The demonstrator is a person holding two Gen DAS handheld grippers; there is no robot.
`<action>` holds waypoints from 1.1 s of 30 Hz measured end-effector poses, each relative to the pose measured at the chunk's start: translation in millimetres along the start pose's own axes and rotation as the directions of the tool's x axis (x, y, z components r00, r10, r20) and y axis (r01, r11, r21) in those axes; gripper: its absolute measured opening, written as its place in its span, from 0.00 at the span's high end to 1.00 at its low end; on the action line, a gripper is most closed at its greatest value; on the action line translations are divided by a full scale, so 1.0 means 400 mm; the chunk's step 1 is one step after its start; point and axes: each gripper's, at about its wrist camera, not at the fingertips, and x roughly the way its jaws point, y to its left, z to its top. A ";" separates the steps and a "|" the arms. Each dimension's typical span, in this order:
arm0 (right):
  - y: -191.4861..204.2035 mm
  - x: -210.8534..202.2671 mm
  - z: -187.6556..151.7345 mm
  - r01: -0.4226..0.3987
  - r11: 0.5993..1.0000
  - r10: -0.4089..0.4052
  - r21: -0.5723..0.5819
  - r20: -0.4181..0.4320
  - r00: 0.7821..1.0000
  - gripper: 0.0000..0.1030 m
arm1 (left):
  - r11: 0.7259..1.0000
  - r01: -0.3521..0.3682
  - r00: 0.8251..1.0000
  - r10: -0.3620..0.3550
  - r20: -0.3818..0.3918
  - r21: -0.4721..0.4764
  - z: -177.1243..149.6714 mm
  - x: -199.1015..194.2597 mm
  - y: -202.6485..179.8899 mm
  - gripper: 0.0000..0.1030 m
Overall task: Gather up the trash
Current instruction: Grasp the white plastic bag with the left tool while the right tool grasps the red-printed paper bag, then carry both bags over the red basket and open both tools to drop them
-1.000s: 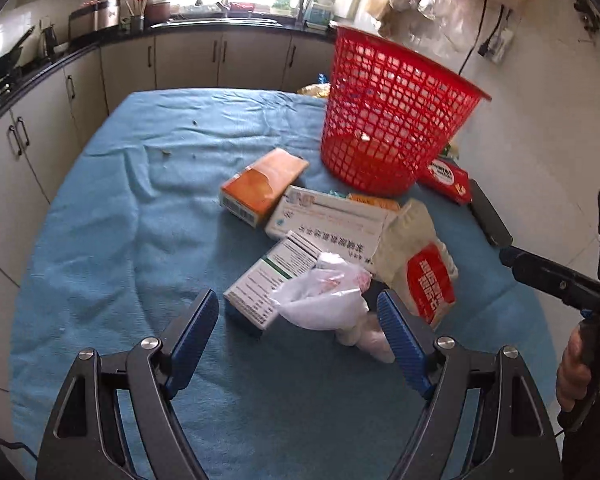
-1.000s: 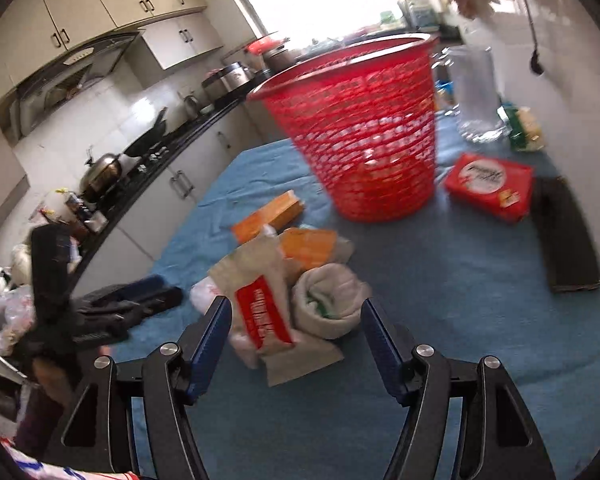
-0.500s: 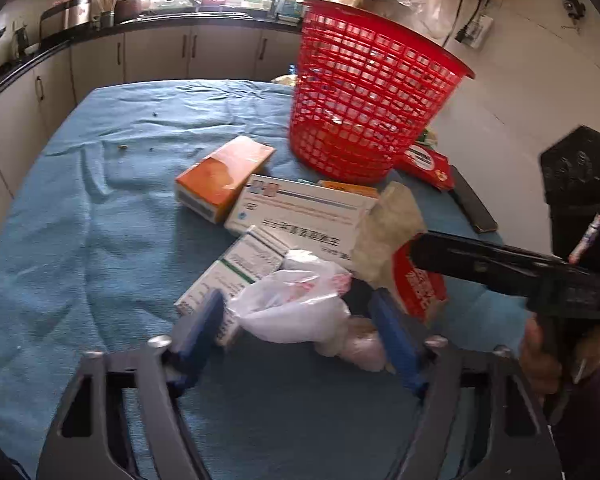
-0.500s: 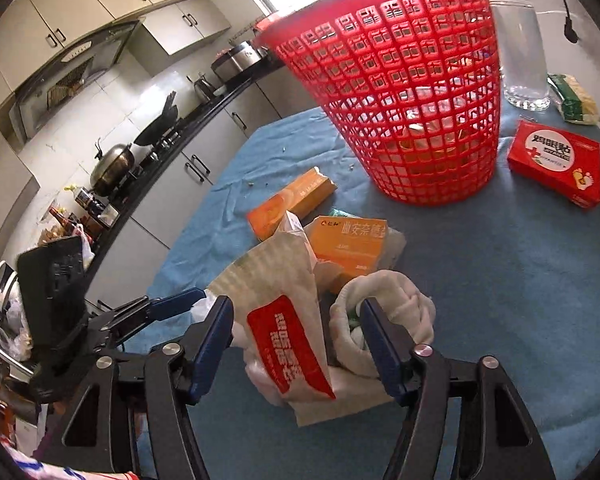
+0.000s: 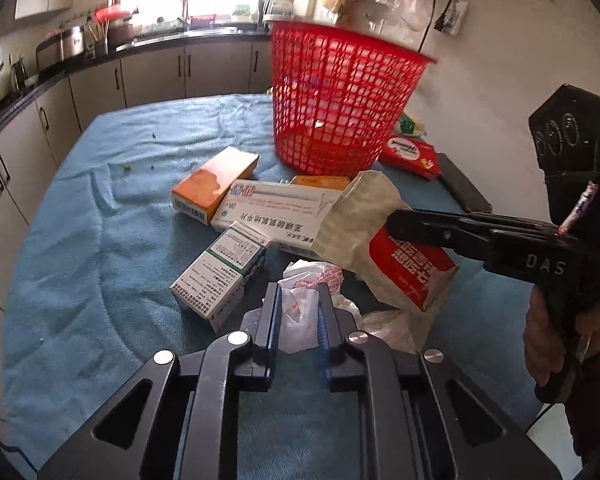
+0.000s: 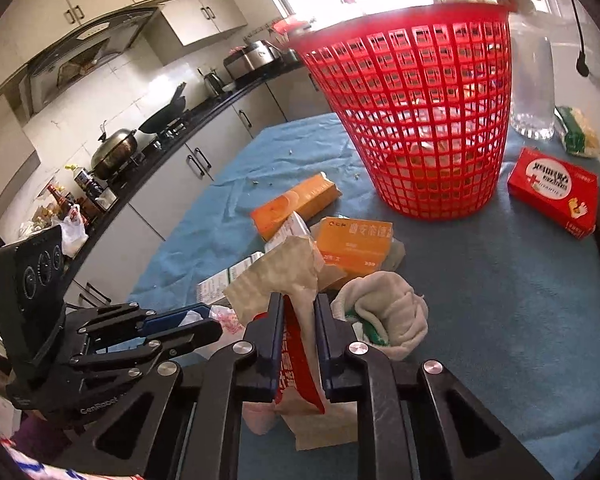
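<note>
A blue towel-like cloth covers the tabletop (image 5: pixel 80 240), which stands in a kitchen with cream cabinets, a dark counter and a bright window behind. A red mesh basket (image 5: pixel 336 104) stands upright toward the far side, with a red box (image 6: pixel 552 192) lying just beside it. Nearer lies a loose heap: an orange box (image 5: pixel 212 184), a long white box (image 5: pixel 276 212), a green-and-white box (image 5: pixel 220 272) and a balled white cloth (image 6: pixel 384 316). The crumpled white plastic bag (image 5: pixel 304 300), printed in red, sits at the heap's near edge, pinched between the fingers of the left hand-held gripper (image 5: pixel 298 316). The right hand-held gripper (image 6: pixel 298 336) is clamped on a beige paper bag with a red label (image 6: pixel 288 276), which stands up just beside the plastic bag.
</note>
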 end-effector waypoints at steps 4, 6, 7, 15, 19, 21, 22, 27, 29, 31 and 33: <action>0.003 -0.045 -0.011 -0.003 1.000 0.003 -0.003 0.032 0.999 0.85 | 1.000 -0.010 0.999 0.009 0.050 0.020 -0.006 -0.069 -0.023 0.85; 0.002 -0.070 -0.016 -0.004 1.000 0.004 0.000 0.051 0.999 0.85 | 0.999 -0.021 0.997 0.019 0.074 0.026 -0.005 -0.100 -0.028 0.85; -0.001 -0.083 -0.019 -0.003 1.000 0.003 0.000 0.060 0.998 0.85 | 0.999 -0.028 0.996 0.026 0.086 0.028 -0.005 -0.117 -0.030 0.85; -0.006 -0.195 -0.021 0.011 1.000 -0.010 0.000 0.136 0.991 0.85 | 0.996 -0.089 0.981 0.082 0.177 0.032 0.015 -0.226 -0.049 0.85; -0.007 -0.243 -0.015 0.022 1.000 -0.022 0.002 0.167 0.986 0.85 | 0.994 -0.109 0.972 0.102 0.210 0.022 0.035 -0.263 -0.051 0.85; -0.003 -0.261 -0.014 0.029 1.000 -0.029 0.002 0.181 0.983 0.85 | 0.993 -0.120 0.968 0.113 0.226 0.018 0.046 -0.283 -0.052 0.85; 0.000 -0.267 -0.011 0.032 0.999 -0.032 0.001 0.186 0.982 0.85 | 0.992 -0.127 0.965 0.119 0.234 0.018 0.051 -0.291 -0.053 0.85; 0.005 -0.310 0.003 0.040 0.999 -0.039 0.001 0.217 0.975 0.85 | 0.991 -0.136 0.955 0.126 0.268 0.018 0.091 -0.335 -0.054 0.85; 0.002 -0.325 0.013 0.038 0.999 -0.038 0.004 0.229 0.973 0.85 | 0.990 -0.138 0.952 0.127 0.278 0.020 0.111 -0.348 -0.054 0.85; -0.001 -0.337 0.025 0.034 0.999 -0.036 0.011 0.239 0.970 0.85 | 0.989 -0.143 0.948 0.131 0.291 0.022 0.137 -0.363 -0.057 0.85; -0.005 -0.352 0.041 0.030 0.999 -0.034 0.020 0.255 0.966 0.85 | 0.988 -0.152 0.944 0.136 0.301 0.029 0.169 -0.373 -0.062 0.85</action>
